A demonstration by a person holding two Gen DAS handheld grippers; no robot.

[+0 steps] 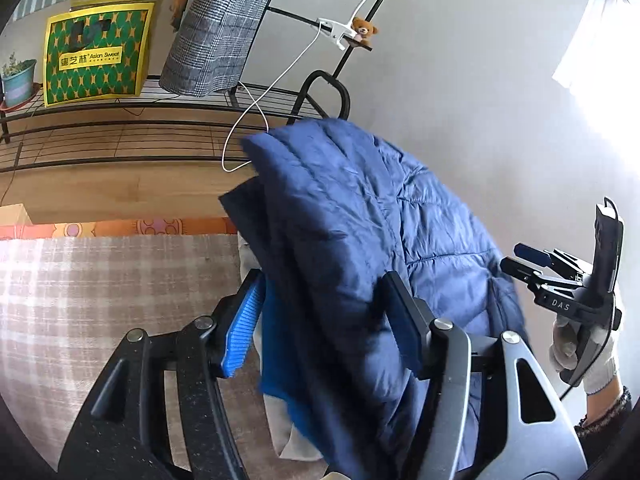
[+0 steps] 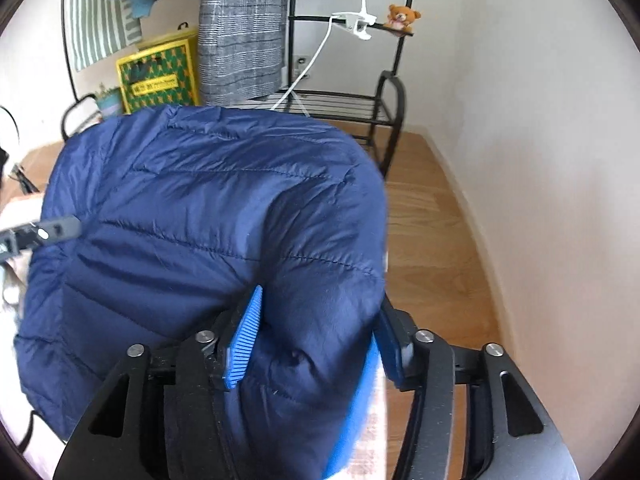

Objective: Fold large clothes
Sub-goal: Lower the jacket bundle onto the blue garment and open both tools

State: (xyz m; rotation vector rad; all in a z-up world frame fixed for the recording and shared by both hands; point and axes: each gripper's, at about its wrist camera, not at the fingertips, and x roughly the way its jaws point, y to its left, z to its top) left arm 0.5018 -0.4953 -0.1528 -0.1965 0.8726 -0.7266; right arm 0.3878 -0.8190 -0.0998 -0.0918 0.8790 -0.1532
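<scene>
A navy quilted puffer jacket [image 1: 360, 208] with bright blue lining [image 1: 280, 360] hangs in a bunched fold over a plaid-covered surface [image 1: 100, 300]. My left gripper [image 1: 324, 280] stands open, its jaws wide apart with the jacket's folded edge lying loosely between them. In the right wrist view the jacket [image 2: 208, 200] fills the middle, and my right gripper [image 2: 320, 300] is open too, with padded fabric bulging between its blue pads. The right gripper [image 1: 524, 264] shows at the jacket's right edge, held by a gloved hand [image 1: 572, 348]. A tip of the left gripper [image 2: 60, 228] pokes in from the left.
A black metal rack [image 1: 120, 128] stands behind, holding a green-and-yellow box [image 1: 96, 52], a potted plant [image 1: 18, 76] and a small teddy bear [image 1: 364, 30]. A grey checked garment [image 1: 224, 32] hangs on it. Wooden floor [image 2: 432, 220] and a white wall lie to the right.
</scene>
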